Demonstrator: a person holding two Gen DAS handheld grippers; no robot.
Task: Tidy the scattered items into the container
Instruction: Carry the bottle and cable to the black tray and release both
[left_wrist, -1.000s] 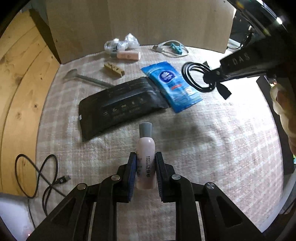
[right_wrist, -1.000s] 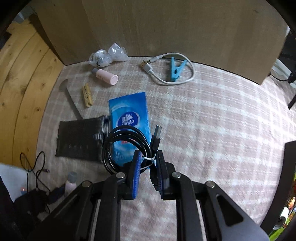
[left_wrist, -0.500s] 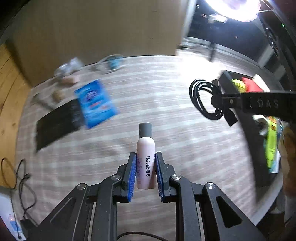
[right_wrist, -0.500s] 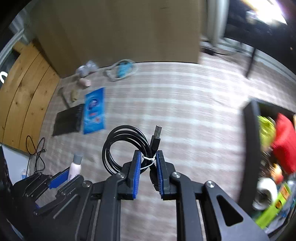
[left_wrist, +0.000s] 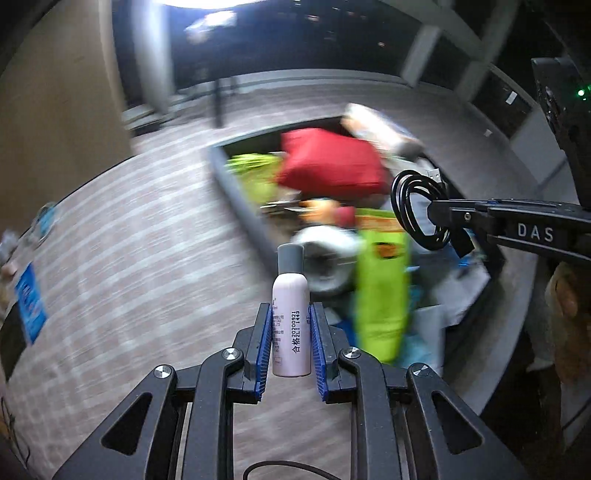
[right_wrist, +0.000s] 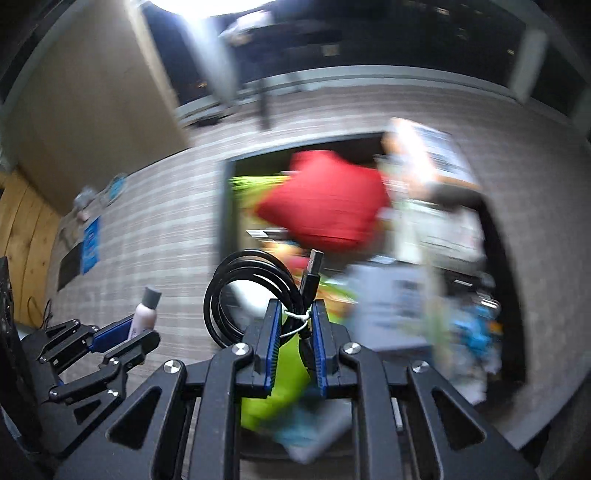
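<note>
My left gripper (left_wrist: 291, 314) is shut on a small pale pink bottle (left_wrist: 291, 321) with a grey cap, held upright above the near rim of the dark container (left_wrist: 236, 192). My right gripper (right_wrist: 294, 314) is shut on a coiled black USB cable (right_wrist: 255, 284) tied with a white twist tie, held over the container (right_wrist: 226, 206). The same cable shows in the left wrist view (left_wrist: 417, 206), off to the right above the container. The left gripper with the bottle (right_wrist: 146, 310) shows at lower left in the right wrist view.
The container holds a red pouch (left_wrist: 328, 162), lime green packets (left_wrist: 380, 295), a white roll (left_wrist: 325, 254) and other blurred items. On the checked cloth far left lie a blue tissue pack (right_wrist: 91, 243) and a black pouch (right_wrist: 68, 266). A cardboard wall (right_wrist: 92, 122) stands behind.
Both grippers have swung right from the scattered items to over the container, each still holding its item. The view is motion-blurred.
</note>
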